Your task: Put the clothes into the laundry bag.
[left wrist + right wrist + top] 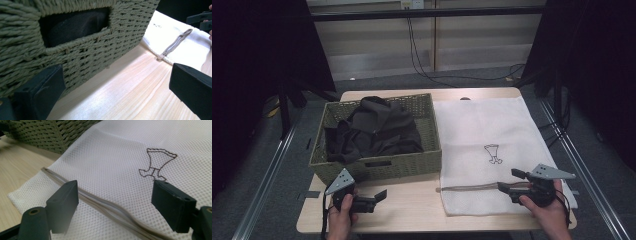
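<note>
Pale wooden table (412, 210) under dim light, dark curtains at both sides, cables on the grey floor behind. Taking the green woven basket (377, 167) as landmark: full of dark clothing (374, 130), standing at the left half of the table. Just to the right of the basket, touching or almost touching its side wall, lying flat: white mesh laundry bag (492, 150) with a small line drawing (156, 165) printed on it.

Along the bag's near edge, running away from the basket's front corner: greyish zipper (105, 205). Right gripper (115, 205) low over this edge, jaws spread wide, one on each side of the zipper line, pressing on nothing. Left gripper (115, 92) in front of the basket, near the handle cutout (75, 25), jaws also spread wide with bare table between them, holding nothing.

Judged from the look: very light bag, thin and fully limp, no stiffness of its own except along the zipper seam. Probably to sag and fold when lifted by one point; mesh not fragile but easy to snag. Both layers likely to come up together if pinched in the middle. Best hold therefore at the zipper edge, on the thicker seam or the pull if found, the pull itself too small to make out. Second hold on the same edge, closer to the basket, useful for keeping the mouth open. Clothing in the basket soft and heavier, bulky, likely to drag.
</note>
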The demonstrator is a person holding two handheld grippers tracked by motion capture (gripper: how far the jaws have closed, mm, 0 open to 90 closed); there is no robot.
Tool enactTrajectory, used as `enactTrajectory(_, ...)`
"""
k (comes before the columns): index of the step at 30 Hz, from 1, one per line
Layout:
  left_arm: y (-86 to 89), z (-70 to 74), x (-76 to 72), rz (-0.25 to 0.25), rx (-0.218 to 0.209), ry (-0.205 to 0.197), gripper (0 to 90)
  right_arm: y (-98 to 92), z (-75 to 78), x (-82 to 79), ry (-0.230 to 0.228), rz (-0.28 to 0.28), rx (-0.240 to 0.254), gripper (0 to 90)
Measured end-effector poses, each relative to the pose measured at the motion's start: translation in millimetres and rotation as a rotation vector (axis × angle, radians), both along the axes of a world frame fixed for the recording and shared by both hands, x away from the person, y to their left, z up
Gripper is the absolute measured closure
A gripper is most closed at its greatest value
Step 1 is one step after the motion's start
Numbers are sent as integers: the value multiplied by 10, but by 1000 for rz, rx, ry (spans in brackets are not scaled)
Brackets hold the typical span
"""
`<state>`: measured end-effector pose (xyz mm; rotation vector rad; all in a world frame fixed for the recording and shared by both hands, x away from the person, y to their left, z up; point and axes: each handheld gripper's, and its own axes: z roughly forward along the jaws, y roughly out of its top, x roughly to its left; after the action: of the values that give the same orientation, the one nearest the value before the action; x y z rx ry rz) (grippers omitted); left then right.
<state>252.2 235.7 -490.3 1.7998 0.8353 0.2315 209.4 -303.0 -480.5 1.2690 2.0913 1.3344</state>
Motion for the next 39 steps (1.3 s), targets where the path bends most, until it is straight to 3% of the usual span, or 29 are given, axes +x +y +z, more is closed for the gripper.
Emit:
enactTrajectory(3,-16,-3,12,6,11,12,0,-42,-16,29,11,7,4,264)
enactTrajectory(5,-47,1,16,-1,-22,27,3,-62,-25,56,9,13,9,377)
enactTrajectory(6,-108,26,-7,-9,-4,17,8,-75,-13,69,0,19,32,484)
enactTrajectory(8,-193,57,-74,21,56,-19,93,-75,14,73,4,3,17,593)
enactTrajectory(9,-193,57,-74,21,56,-19,271,-75,14,73,4,3,17,593)
enactTrajectory(10,-245,73,-152,19,50,-47,506,-71,21,70,13,-23,-31,698)
enactTrajectory(12,-295,77,-180,-10,63,-31,696,-85,11,54,13,-14,-54,783)
enactTrajectory(15,-382,67,-198,-31,56,-1,900,-104,-21,46,29,23,-39,878)
enactTrajectory(19,-542,73,-212,-78,38,20,900,-61,-65,51,53,88,-19,900)
enactTrajectory(21,-800,66,-242,-116,44,30,900,4,-106,56,79,112,-35,900)
enactTrajectory(23,-898,58,-249,-136,49,38,900,39,-140,63,97,131,-47,900)
enactTrajectory(24,-1090,41,-264,-174,67,45,900,123,-222,71,152,161,-58,900)
enactTrajectory(25,-1090,41,-264,-174,67,45,900,172,-264,71,173,172,-75,900)
enactTrajectory(26,-1289,24,-279,-211,72,56,900,224,-273,57,163,169,-89,900)
enactTrajectory(28,-1477,7,-281,-246,103,53,900,274,-266,50,173,161,-90,900)
enactTrajectory(30,-1567,0,-276,-259,119,50,900,299,-270,41,173,155,-88,900)
enactTrajectory(32,-1788,-25,-251,-289,155,48,896,370,-263,14,176,155,-93,900)
enactTrajectory(33,-1788,-25,-251,-289,155,48,886,388,-256,5,183,163,-92,900)
enactTrajectory(34,-1905,-57,-230,-307,184,57,878,389,-241,3,183,174,-83,882)
enactTrajectory(35,-1905,-57,-230,-307,184,57,868,381,-216,-6,171,171,-63,864)
enactTrajectory(36,-1992,-101,-221,-312,229,82,868,363,-183,-10,148,161,-35,852)
enactTrajectory(38,-2015,-127,-201,-310,264,100,881,310,-123,13,94,102,-43,824)
enactTrajectory(39,-2015,-127,-201,-310,264,100,893,310,-123,13,94,102,-43,824)
